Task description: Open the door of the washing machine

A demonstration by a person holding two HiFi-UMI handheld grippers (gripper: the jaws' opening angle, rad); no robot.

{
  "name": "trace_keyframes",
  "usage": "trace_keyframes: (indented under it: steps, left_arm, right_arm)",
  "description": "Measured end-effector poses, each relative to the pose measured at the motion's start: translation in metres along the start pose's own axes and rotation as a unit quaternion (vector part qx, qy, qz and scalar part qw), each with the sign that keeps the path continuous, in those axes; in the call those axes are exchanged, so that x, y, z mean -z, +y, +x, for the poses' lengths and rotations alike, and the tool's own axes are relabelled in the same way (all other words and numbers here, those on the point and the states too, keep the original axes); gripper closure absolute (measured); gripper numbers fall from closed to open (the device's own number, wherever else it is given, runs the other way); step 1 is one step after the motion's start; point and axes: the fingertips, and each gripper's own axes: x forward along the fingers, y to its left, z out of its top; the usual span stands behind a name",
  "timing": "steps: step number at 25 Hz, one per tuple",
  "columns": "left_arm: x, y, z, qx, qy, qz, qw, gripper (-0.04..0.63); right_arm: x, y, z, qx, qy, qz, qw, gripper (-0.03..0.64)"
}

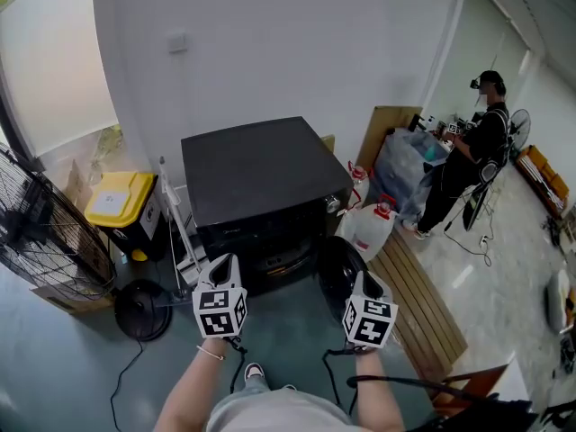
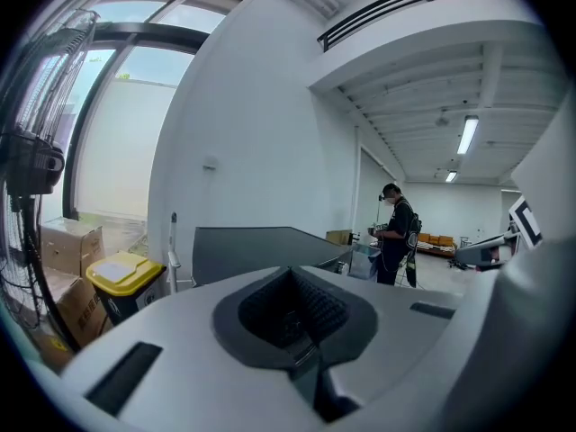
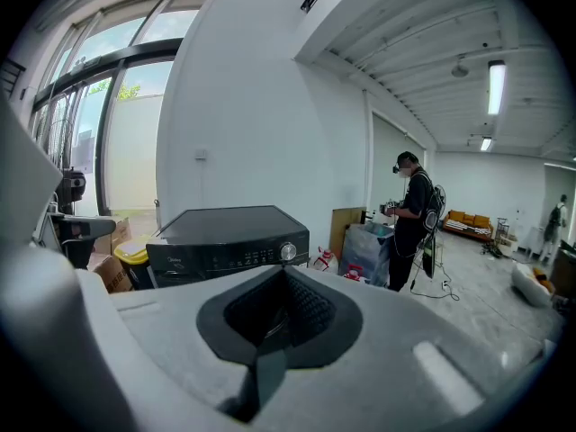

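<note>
I am holding a white left gripper (image 1: 223, 264) and a white right gripper (image 1: 367, 282), each wearing black-and-white square markers, and I am facing a black washer (image 1: 261, 174) against a white wall (image 1: 270, 43). Beside it a black bin (image 1: 119, 198) is showing its yellow lid, white jugs (image 1: 367, 230) are showing red caps, a slatted bench (image 1: 423, 304) is showing pale wood-brown, and a person (image 1: 472, 151) is standing in black.

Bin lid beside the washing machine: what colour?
The bin lid is yellow, clearest in the head view.
</note>
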Motion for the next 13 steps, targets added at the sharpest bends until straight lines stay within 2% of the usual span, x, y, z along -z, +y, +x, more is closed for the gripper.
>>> trace_keyframes:
  steps: [13]
  left_arm:
    - [-0.0029,-0.001,0.0016,-0.002,0.001,-0.001,1.0,0.589]
  right_arm:
    - [0.0034,-0.0076,-0.0025,0.004,0.004,0.005,1.0,0.612]
